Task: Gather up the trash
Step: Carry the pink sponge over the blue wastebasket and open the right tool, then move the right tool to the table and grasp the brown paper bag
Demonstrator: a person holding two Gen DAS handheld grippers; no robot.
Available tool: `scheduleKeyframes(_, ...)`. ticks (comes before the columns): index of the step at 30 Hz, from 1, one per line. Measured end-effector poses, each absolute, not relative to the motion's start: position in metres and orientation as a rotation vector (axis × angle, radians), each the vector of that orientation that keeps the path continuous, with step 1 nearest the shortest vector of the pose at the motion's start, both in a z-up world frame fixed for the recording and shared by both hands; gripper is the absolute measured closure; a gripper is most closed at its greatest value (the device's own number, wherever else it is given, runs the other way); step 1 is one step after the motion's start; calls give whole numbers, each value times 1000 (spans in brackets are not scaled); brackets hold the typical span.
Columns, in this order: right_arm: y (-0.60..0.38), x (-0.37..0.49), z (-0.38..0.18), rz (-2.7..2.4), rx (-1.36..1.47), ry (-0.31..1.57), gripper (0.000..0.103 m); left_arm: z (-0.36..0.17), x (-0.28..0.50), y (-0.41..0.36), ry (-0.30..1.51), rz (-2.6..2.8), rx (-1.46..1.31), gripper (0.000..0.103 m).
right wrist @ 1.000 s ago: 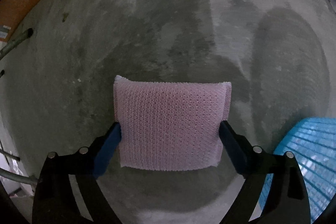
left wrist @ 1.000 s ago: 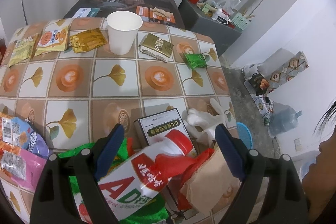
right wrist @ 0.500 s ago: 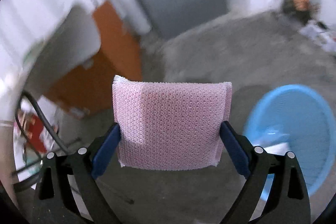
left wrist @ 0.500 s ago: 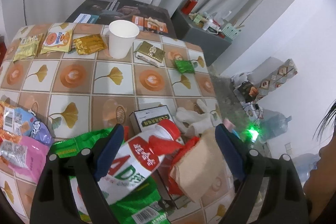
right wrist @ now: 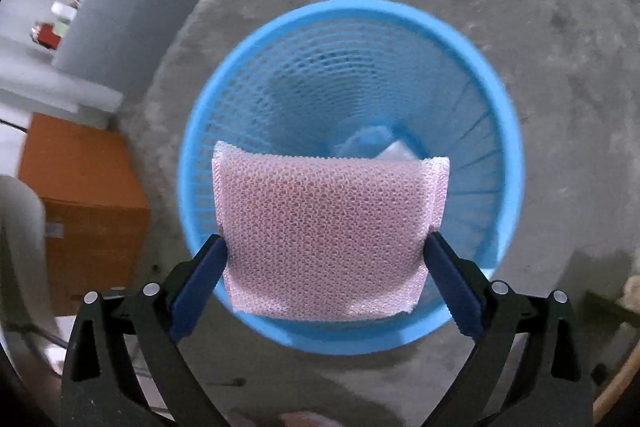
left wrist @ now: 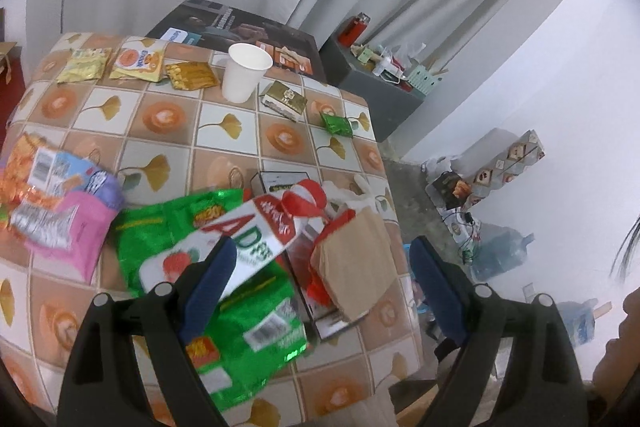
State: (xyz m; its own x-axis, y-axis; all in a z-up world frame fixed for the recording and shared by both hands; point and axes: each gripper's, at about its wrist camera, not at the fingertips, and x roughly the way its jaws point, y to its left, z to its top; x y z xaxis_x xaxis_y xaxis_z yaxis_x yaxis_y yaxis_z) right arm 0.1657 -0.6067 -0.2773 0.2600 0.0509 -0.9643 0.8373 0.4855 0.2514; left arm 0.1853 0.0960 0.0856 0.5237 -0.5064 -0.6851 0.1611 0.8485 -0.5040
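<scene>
Showing only rightward: blue basket (right wrist: 352, 27).

The foam pad (right wrist: 326, 235) sits between the right gripper's (right wrist: 324, 267) fingers (right wrist: 198, 279), directly over the basket (right wrist: 500, 99). Over on the table (left wrist: 168, 115), the bottle (left wrist: 240, 243) lies across a snack bag (left wrist: 236, 327) ahead of the left gripper's (left wrist: 320, 279) fingers (left wrist: 206, 283), cup (left wrist: 244, 71) far beyond.

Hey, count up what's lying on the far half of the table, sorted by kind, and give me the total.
Paper cup: 1
Flat packets: 4
Gold box: 1
Total: 6
</scene>
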Motion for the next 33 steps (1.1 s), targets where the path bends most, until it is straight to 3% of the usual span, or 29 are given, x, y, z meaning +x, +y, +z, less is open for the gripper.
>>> scheduleKeyframes(4,-616,141,-253,-646,788,1131,8,84,171,106,943,-400,-428,17)
scheduleKeyframes(14,-585,144,-281,-628,623,1228,12,84,163,116,931,-386,-450,17)
scheduleKeyframes(21,-563,125,-248,-620,588,1104,12,85,163,117,917,-382,-438,17)
scheduleKeyframes(33,-433,65,-54,-519,161,716,8,81,132,123,816,-305,-336,17)
